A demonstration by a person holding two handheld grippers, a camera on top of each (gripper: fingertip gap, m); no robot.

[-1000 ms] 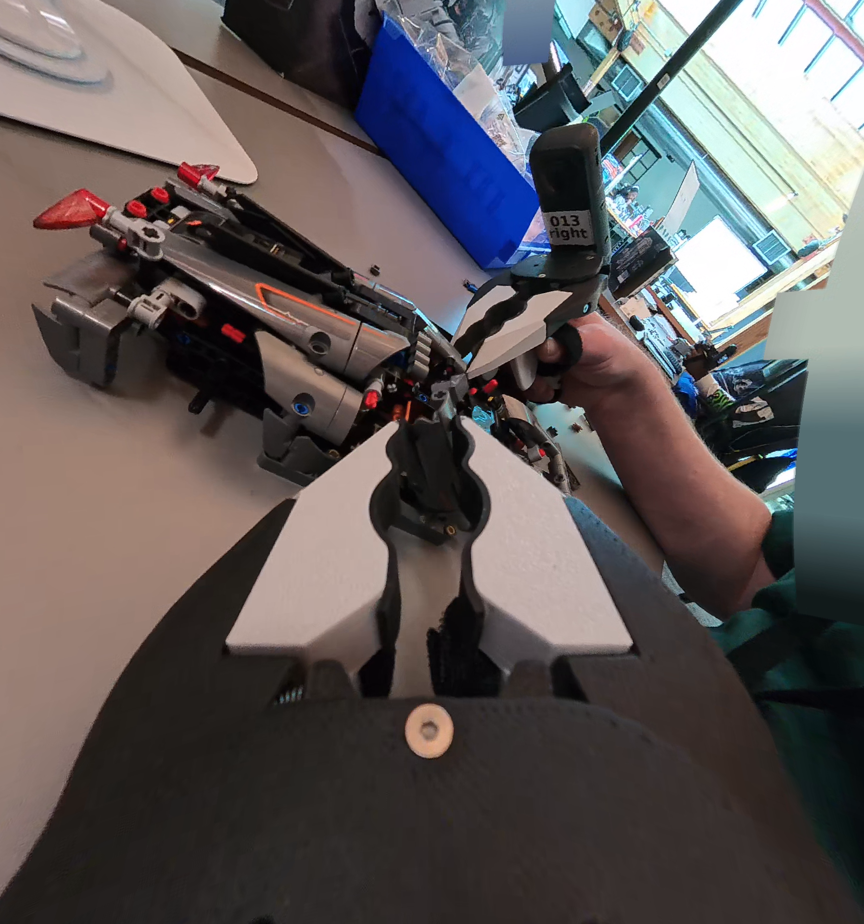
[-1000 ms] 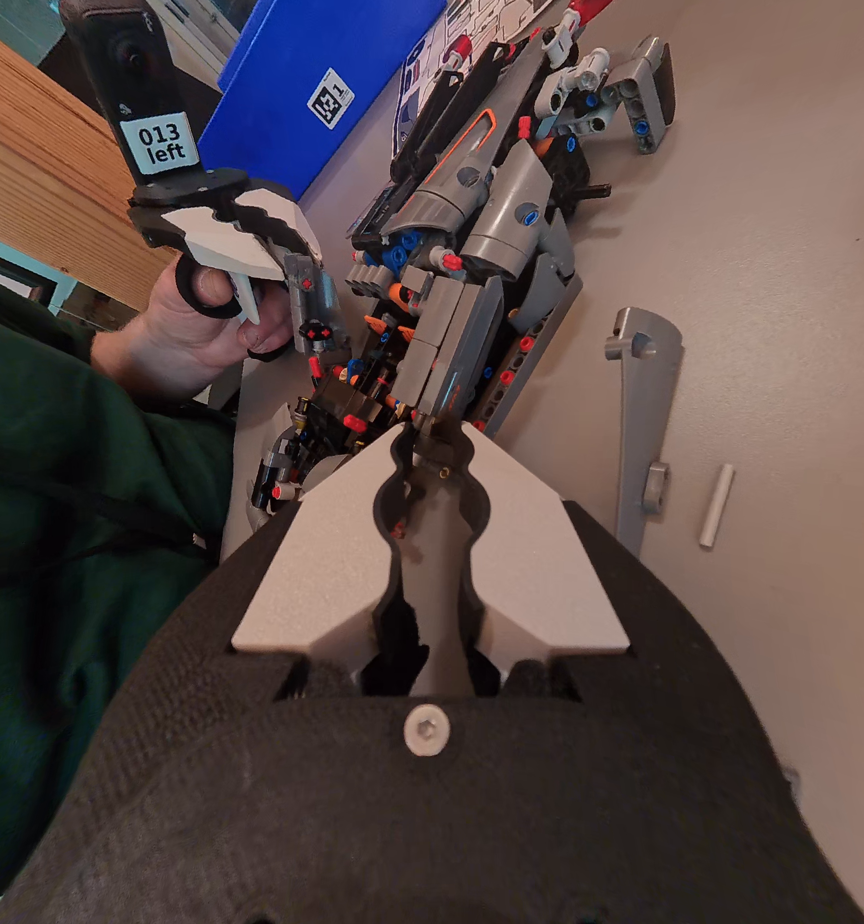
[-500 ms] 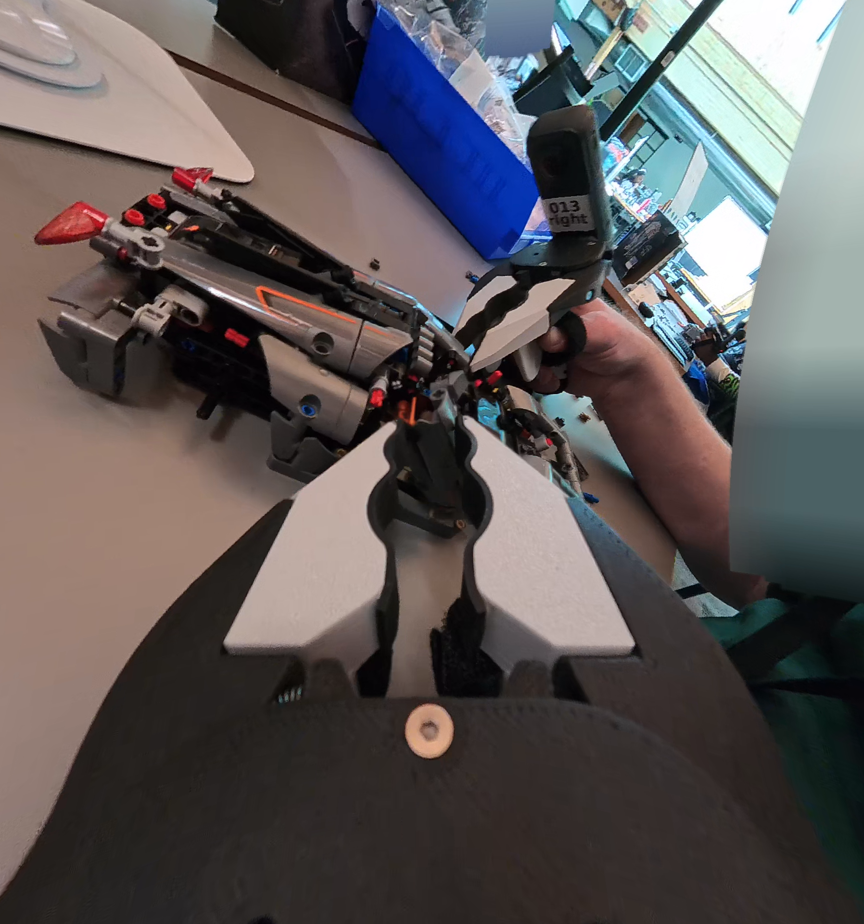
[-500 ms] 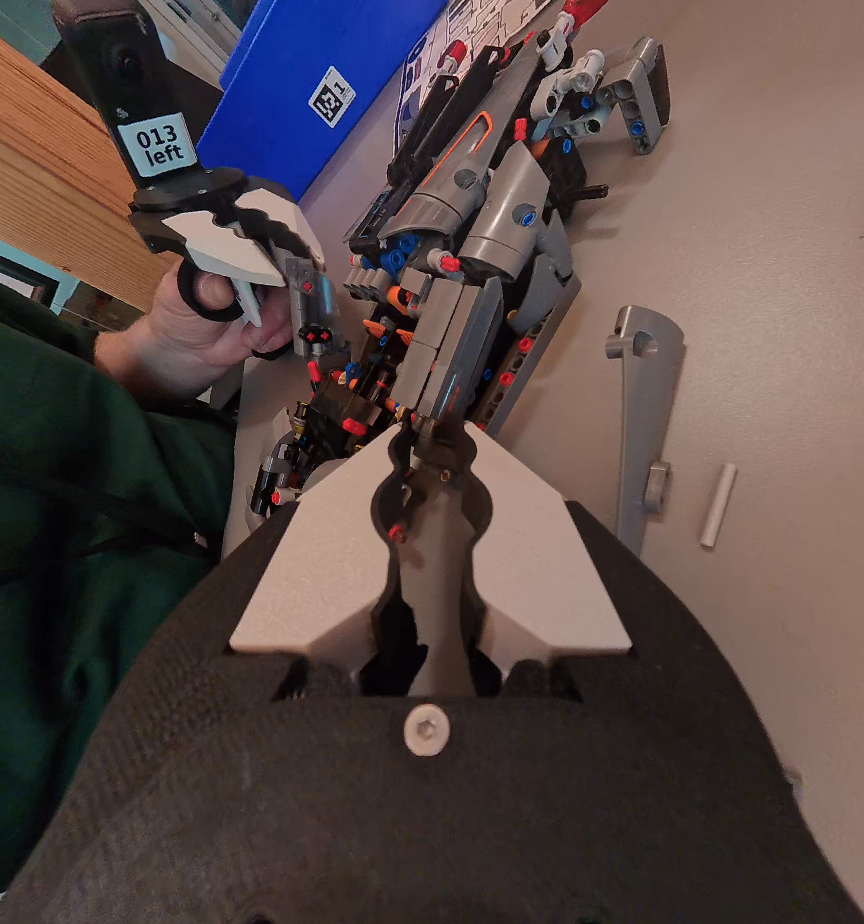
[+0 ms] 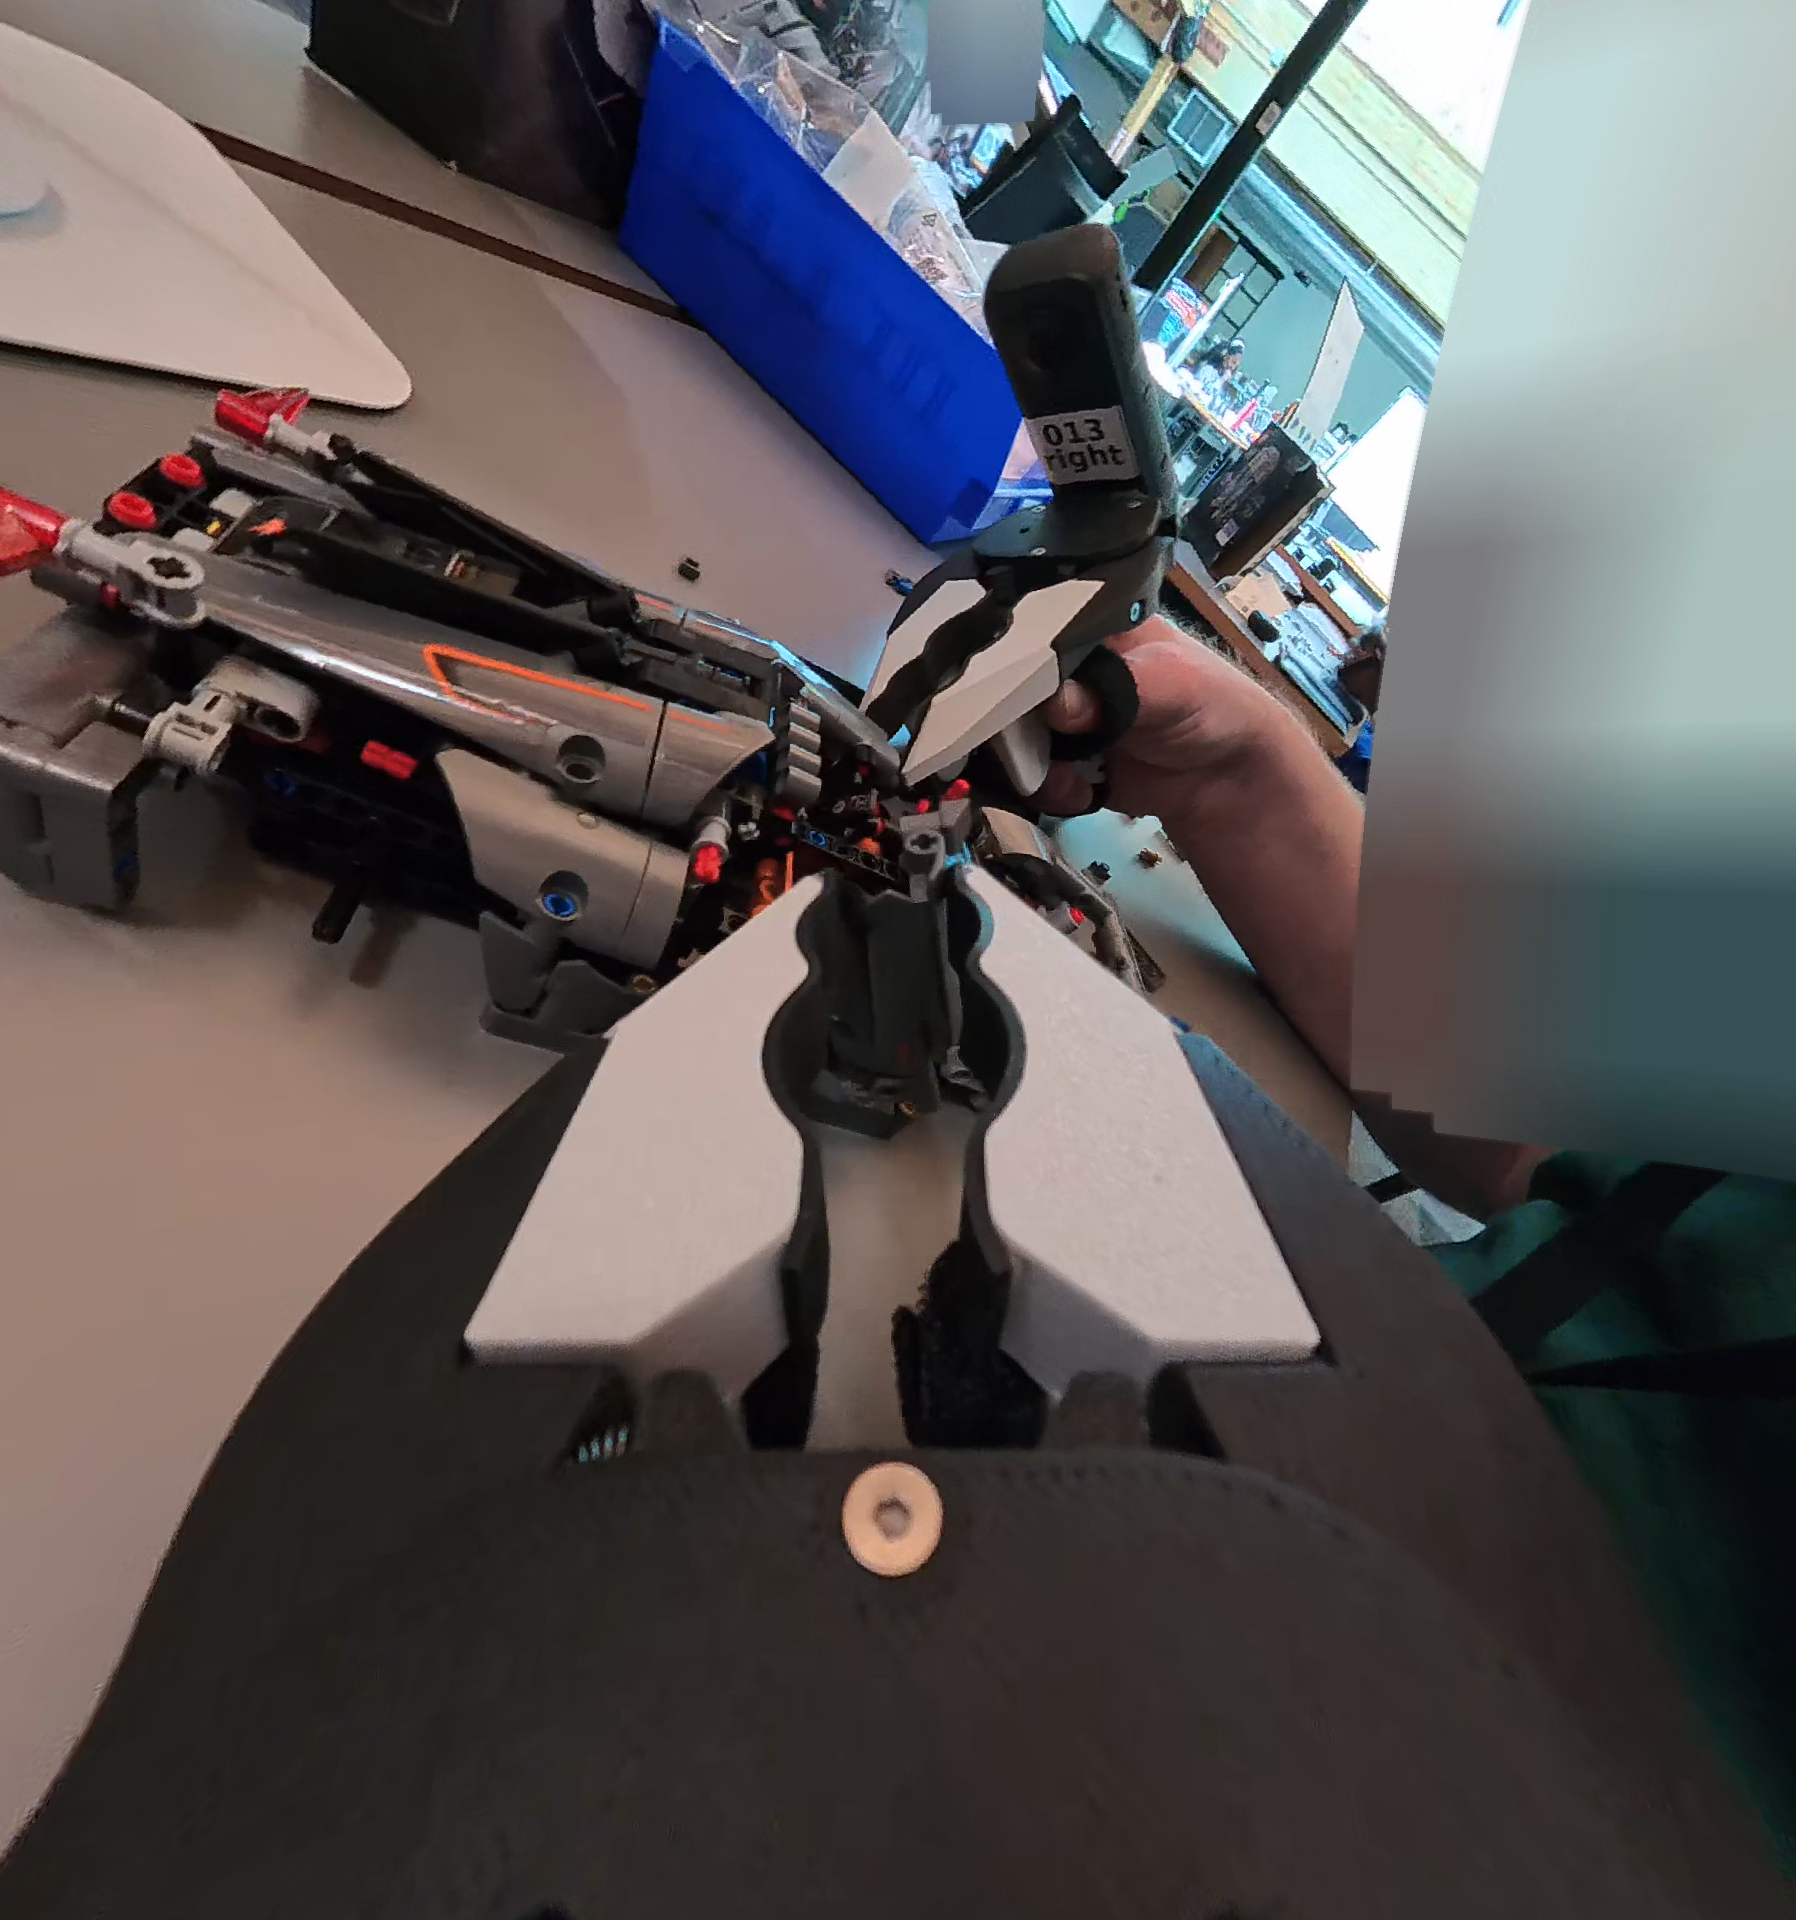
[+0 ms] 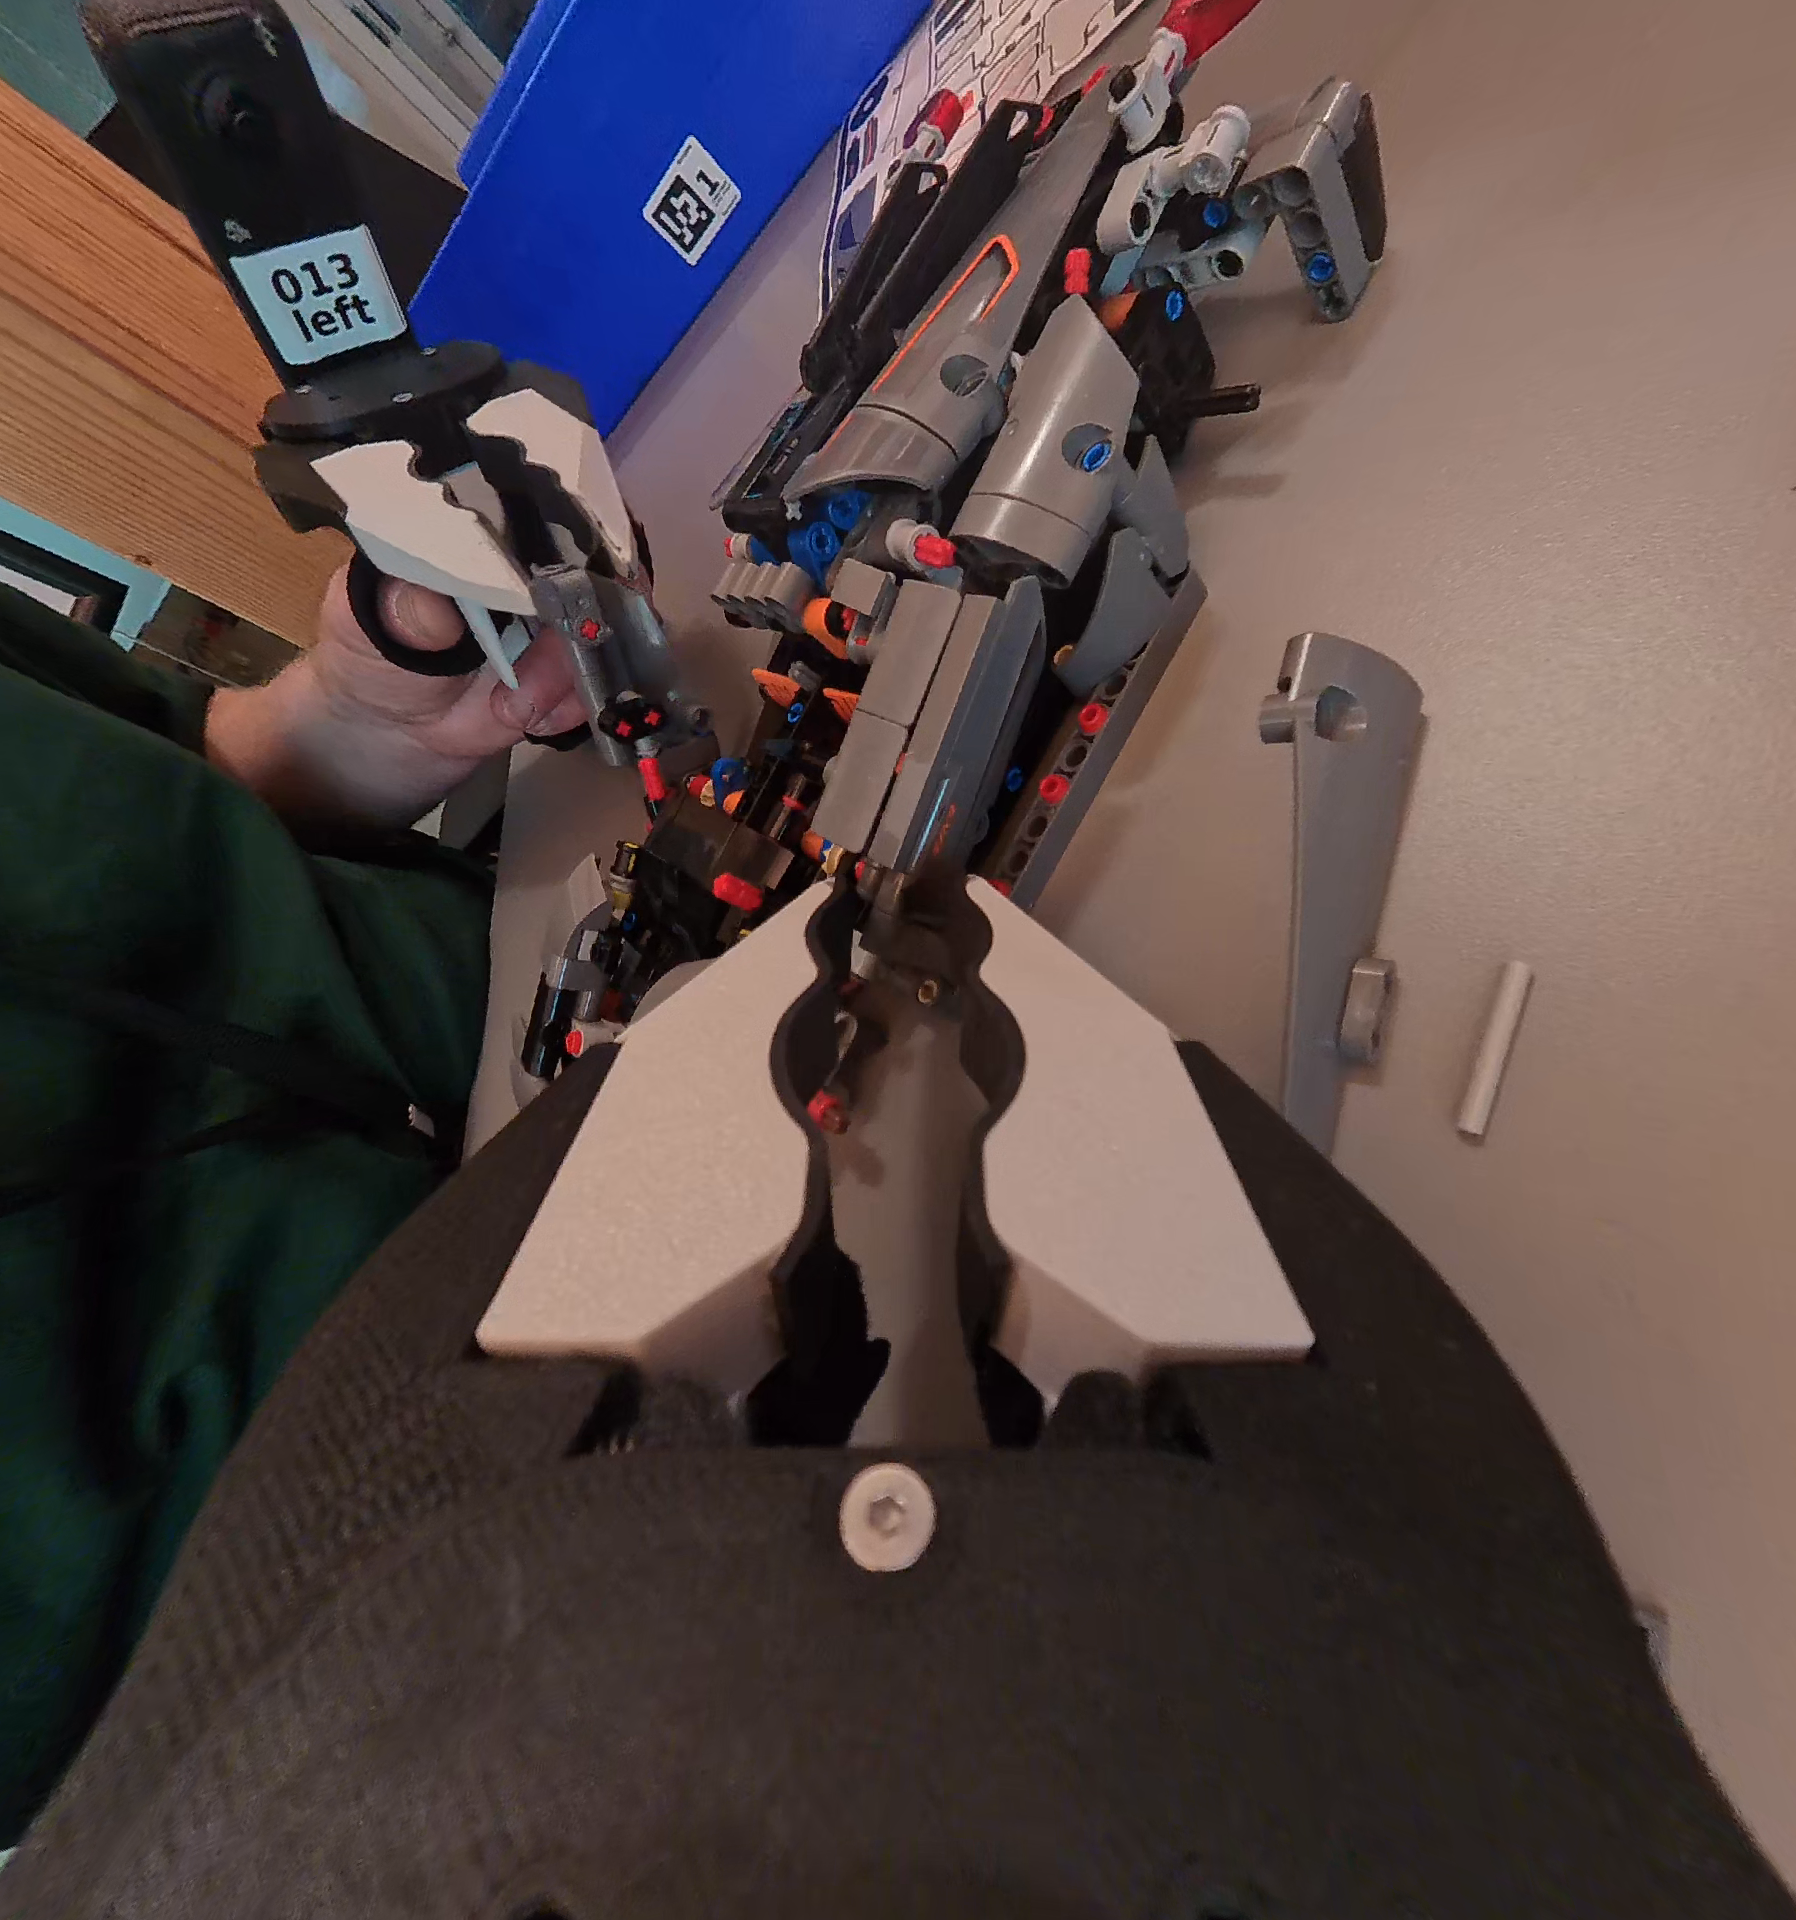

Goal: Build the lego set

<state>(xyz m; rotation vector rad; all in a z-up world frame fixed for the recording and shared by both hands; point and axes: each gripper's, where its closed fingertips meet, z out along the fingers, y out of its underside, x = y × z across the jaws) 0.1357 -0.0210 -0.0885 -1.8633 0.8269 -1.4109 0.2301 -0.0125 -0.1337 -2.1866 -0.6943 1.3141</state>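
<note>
A long grey and black lego car model (image 5: 406,707) lies on the grey table (image 5: 146,1195), also in the right wrist view (image 6: 987,488). My left gripper (image 5: 894,888) is shut on a small dark grey sub-assembly (image 5: 889,997) with red pins. It holds this piece (image 6: 608,665) just above the model's near end. My right gripper (image 6: 899,899) is shut on the near end of the model, on a dark grey part (image 6: 889,935). In the left wrist view the right gripper (image 5: 920,764) touches the model from the far side.
A loose grey curved panel (image 6: 1341,862) and a short white tube (image 6: 1493,1044) lie right of the model. A blue bin (image 5: 821,301) stands behind, with an instruction sheet (image 6: 977,62) beside it. A white board (image 5: 146,260) lies at the far left. A person's green sleeve (image 6: 146,987) is close. Left tips to right tips: about 11 centimeters.
Almost nothing. The left gripper with its sub-assembly has shifted slightly toward the model's near end. The right gripper keeps its hold on the model.
</note>
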